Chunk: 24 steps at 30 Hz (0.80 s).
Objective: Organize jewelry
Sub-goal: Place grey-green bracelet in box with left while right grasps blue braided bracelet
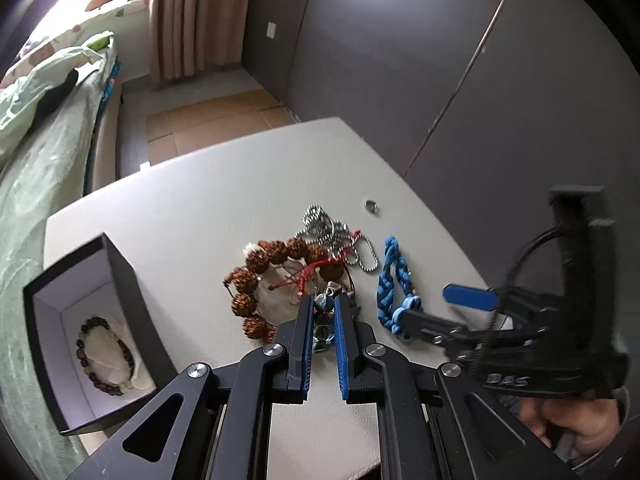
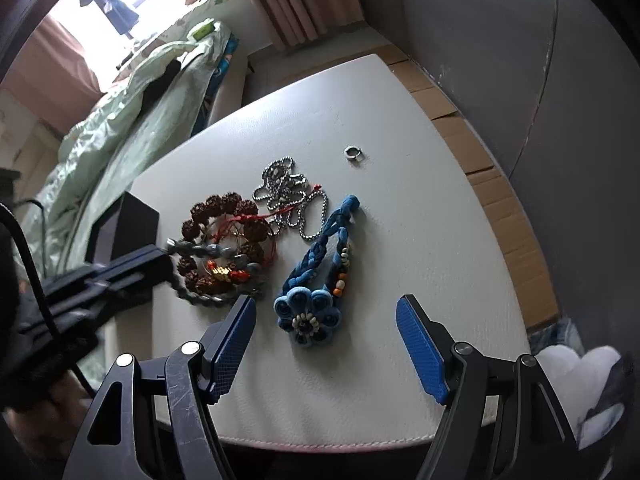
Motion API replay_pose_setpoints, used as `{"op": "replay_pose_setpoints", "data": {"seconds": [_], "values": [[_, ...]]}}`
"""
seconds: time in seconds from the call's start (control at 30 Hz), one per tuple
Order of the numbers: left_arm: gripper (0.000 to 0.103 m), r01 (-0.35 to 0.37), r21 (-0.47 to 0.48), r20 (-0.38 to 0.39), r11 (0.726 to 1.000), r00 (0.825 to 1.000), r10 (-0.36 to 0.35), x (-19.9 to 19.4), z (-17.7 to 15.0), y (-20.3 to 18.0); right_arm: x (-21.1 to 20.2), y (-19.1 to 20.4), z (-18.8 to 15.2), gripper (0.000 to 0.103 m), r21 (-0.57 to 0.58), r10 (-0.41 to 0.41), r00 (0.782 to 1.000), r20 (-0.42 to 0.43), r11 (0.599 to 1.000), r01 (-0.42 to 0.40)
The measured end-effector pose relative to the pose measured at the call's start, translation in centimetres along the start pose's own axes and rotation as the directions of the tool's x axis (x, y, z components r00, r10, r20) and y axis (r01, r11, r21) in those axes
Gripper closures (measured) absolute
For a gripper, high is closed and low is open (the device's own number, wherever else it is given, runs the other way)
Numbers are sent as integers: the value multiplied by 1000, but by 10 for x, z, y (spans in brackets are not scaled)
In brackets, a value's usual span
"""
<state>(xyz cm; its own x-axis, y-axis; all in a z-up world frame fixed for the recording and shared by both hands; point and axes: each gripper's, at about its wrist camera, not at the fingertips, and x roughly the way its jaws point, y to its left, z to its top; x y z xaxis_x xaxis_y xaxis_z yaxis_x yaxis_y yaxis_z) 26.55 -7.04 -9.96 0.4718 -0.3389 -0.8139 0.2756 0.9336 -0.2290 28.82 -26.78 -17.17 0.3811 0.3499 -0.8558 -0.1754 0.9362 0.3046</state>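
Crowding the left claw (image 1: 323, 304), clamped on grey beads (image 1: 325, 307): brown bracelet (image 1: 256, 280), chain (image 1: 332, 230).

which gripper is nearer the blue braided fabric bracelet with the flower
Right. The right gripper hovers open directly before the blue braided fabric bracelet, its flower between the fingers. The left gripper is off to the side, shut on a grey-green stone bracelet.
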Motion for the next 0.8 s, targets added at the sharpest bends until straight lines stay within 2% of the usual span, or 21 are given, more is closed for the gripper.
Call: {"op": "replay_pose_setpoints", "data": {"seconds": [0.23, 0.37, 0.43, 0.5, 0.53, 0.63, 0.8], "values": [[93, 10, -34, 48, 999, 999, -9, -21, 1, 13, 8, 20, 0, 29, -90, -54, 999, 1, 994, 54], [93, 5, -53, 71, 999, 997, -1, -31, 1, 21, 20, 25, -3, 30, -119, -106, 994, -31, 988, 102], [93, 3, -63, 79, 998, 997, 2, -36, 0, 26, 22, 30, -5, 38, -155, -159, 987, -24, 976, 154], [93, 1, -71, 89, 997, 996, 5, -42, -2, 31, 21, 33, -6, 60, -176, -184, 983, -10, 968, 179], [93, 0, -76, 93, 997, 996, 7, -45, -2, 34, 20, 32, -6, 65, -176, -185, 983, -6, 968, 181], [93, -5, -92, 106, 996, 994, 15, -52, -4, 41, 15, 28, -5, 71, -148, -145, 989, -4, 979, 143], [93, -11, -126, 127, 992, 991, 27, -64, -7, 55, -5, 17, -1, 73, -77, -21, 999, 35, 997, 24]]}}
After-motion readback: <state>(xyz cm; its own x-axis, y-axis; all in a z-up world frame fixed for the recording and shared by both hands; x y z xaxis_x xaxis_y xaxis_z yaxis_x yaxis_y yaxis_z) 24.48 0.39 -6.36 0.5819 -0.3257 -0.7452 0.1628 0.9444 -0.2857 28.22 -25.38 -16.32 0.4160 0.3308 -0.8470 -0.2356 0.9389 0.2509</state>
